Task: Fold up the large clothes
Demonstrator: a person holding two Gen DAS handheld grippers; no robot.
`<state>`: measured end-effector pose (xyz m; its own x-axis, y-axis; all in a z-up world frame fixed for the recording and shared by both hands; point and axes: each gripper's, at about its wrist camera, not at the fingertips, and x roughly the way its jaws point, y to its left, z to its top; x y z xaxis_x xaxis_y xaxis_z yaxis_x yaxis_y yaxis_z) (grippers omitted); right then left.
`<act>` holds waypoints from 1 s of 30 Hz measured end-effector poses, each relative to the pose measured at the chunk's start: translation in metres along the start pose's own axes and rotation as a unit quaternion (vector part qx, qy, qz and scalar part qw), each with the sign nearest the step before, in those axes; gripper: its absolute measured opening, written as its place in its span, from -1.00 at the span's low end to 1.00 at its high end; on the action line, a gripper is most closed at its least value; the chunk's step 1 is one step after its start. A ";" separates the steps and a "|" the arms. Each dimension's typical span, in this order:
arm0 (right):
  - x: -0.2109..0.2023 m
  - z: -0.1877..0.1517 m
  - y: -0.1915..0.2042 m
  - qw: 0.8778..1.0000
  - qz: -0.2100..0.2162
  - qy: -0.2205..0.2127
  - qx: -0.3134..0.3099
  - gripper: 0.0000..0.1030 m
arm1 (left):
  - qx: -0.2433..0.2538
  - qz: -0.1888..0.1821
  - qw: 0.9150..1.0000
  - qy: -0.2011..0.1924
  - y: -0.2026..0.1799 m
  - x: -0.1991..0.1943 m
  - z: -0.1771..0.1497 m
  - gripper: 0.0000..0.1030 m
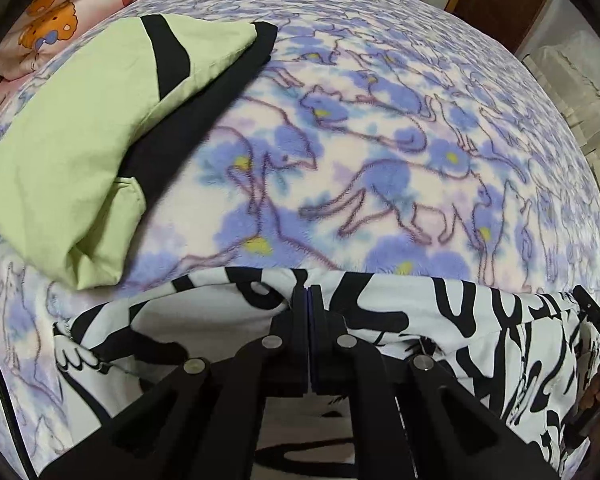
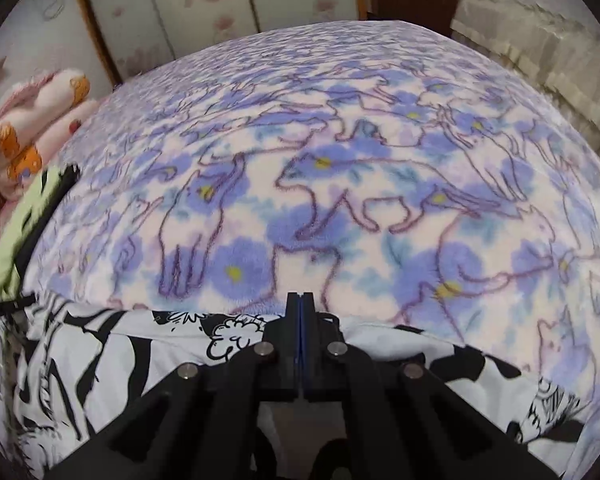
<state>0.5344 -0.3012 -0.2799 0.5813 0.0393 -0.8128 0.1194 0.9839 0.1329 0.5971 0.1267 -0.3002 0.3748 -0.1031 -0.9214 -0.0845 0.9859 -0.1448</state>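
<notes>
On the blanket, a black-and-white garment is clamped by the left gripper and right gripper.

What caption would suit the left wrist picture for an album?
Left gripper pinching the black-and-white patterned garment on a purple cat-print blanket, folded green-and-black clothes lying beyond.

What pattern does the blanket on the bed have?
The blanket has purple-outlined cats over blue flowers with yellow centres, on a pale ground. The right wrist view shows it best.
</notes>
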 end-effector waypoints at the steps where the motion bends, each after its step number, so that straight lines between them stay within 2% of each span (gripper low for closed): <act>1: -0.001 0.000 -0.002 1.000 -0.002 -0.001 0.003 -1.00 | 0.004 0.006 1.000 -0.001 0.001 -0.002 0.000 -0.98; 2: -0.003 0.001 -0.004 1.000 -0.013 -0.004 0.002 -1.00 | 0.008 0.024 1.000 -0.005 0.002 -0.005 -0.001 -0.98; 4: -0.005 0.001 -0.010 0.996 -0.084 -0.008 -0.009 -1.00 | 0.007 0.047 0.999 -0.008 0.010 -0.009 -0.003 -0.97; 7: -0.014 0.001 -0.038 0.996 -0.081 -0.005 0.035 -1.00 | -0.014 0.037 0.999 -0.010 0.027 -0.019 -0.004 -0.97; 10: -0.035 0.000 -0.049 0.994 -0.105 -0.024 0.029 -1.00 | -0.013 0.041 0.999 -0.031 0.033 -0.037 -0.005 -0.97; 15: -0.076 -0.009 -0.060 0.992 -0.108 -0.037 0.056 -1.00 | -0.010 0.022 0.998 -0.050 0.037 -0.070 -0.008 -0.97; 19: -0.106 -0.027 -0.052 0.992 -0.103 -0.042 0.066 -1.00 | 0.000 -0.006 0.998 -0.062 0.036 -0.098 -0.021 -0.93; 20: -0.113 -0.034 -0.048 0.992 -0.098 -0.042 0.071 -0.94 | 0.003 -0.009 0.998 -0.063 0.036 -0.103 -0.026 -0.92; 25: -0.142 -0.076 -0.030 0.989 -0.091 -0.025 0.115 -0.94 | 0.013 -0.015 0.999 -0.050 0.042 -0.131 -0.061 -0.68; 30: -0.180 -0.138 -0.012 0.983 -0.093 -0.016 0.158 -0.93 | 0.009 -0.037 0.999 -0.029 0.055 -0.152 -0.106 -0.57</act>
<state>0.3170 -0.2957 -0.2131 0.5502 -0.1459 -0.8222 0.4667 0.8702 0.1579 0.4380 0.1821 -0.2063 0.4319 -0.1677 -0.8862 -0.0384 0.9783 -0.2038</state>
